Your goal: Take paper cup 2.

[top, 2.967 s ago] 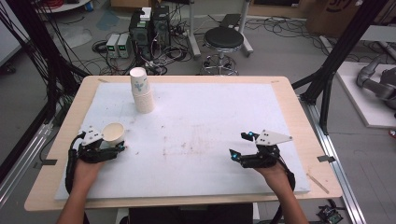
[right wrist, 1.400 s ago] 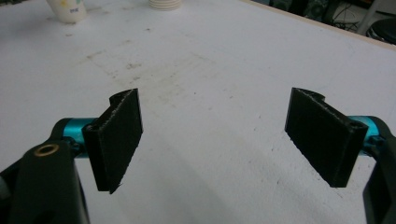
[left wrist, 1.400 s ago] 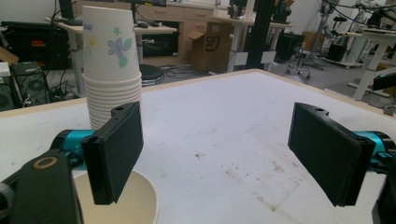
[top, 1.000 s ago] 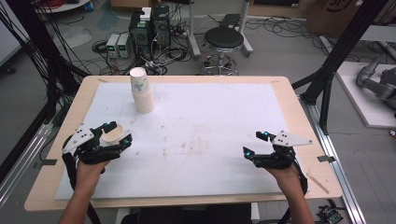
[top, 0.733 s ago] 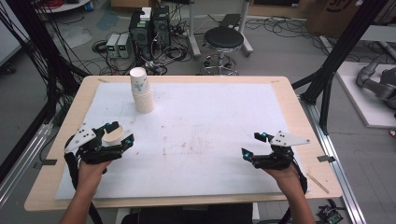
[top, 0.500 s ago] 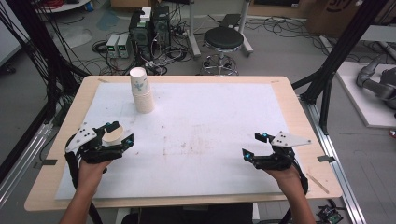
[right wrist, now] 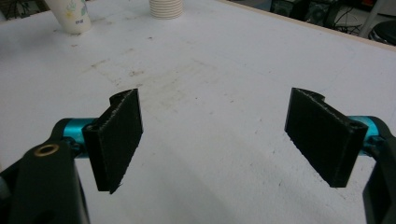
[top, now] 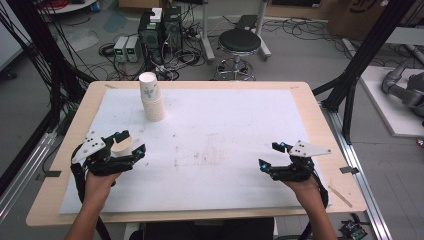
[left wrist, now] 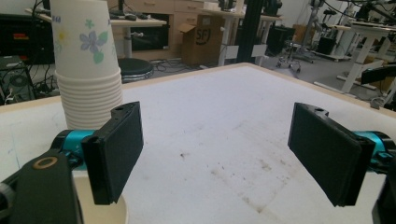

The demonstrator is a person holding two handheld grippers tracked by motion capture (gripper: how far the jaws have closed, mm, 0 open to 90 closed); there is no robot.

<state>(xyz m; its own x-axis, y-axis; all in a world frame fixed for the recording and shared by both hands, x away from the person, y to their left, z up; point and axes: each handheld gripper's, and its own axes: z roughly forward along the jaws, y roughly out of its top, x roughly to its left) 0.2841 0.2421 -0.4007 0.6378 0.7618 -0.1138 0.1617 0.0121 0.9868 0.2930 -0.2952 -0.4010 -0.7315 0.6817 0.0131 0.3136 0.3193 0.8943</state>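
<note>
While the person's forearms come in from the near edge in the high view, the left gripper [top: 131, 145] sits low over the white mat [top: 225, 130] at the table's left side, and a single paper cup [top: 121, 145] stands upright on the mat at its jaws. Whether the cup stands between the two jaws or just beside one of them cannot be told from this view. Farther back on the mat, well apart from that cup, a stack of paper cups [top: 151, 97] stands upside down. At the table's right side the right gripper [top: 271, 156] rests in the other hand, its jaws spread with bare mat between them. Beyond the wooden table [top: 310, 107] a black stool [top: 240, 42] stands on the floor.

Along the left gripper view, the two black jaws stand wide apart with bare, stained mat between them. The cup's pale rim [left wrist: 100, 207] shows low down, just below the left-hand jaw, not pressed by either pad. The stack [left wrist: 88, 65] rises behind that jaw.

Along the right gripper view, the jaws stand wide apart over bare mat. Far off at the top edge stand the single cup [right wrist: 70, 16] and the base of the stack [right wrist: 166, 8].
</note>
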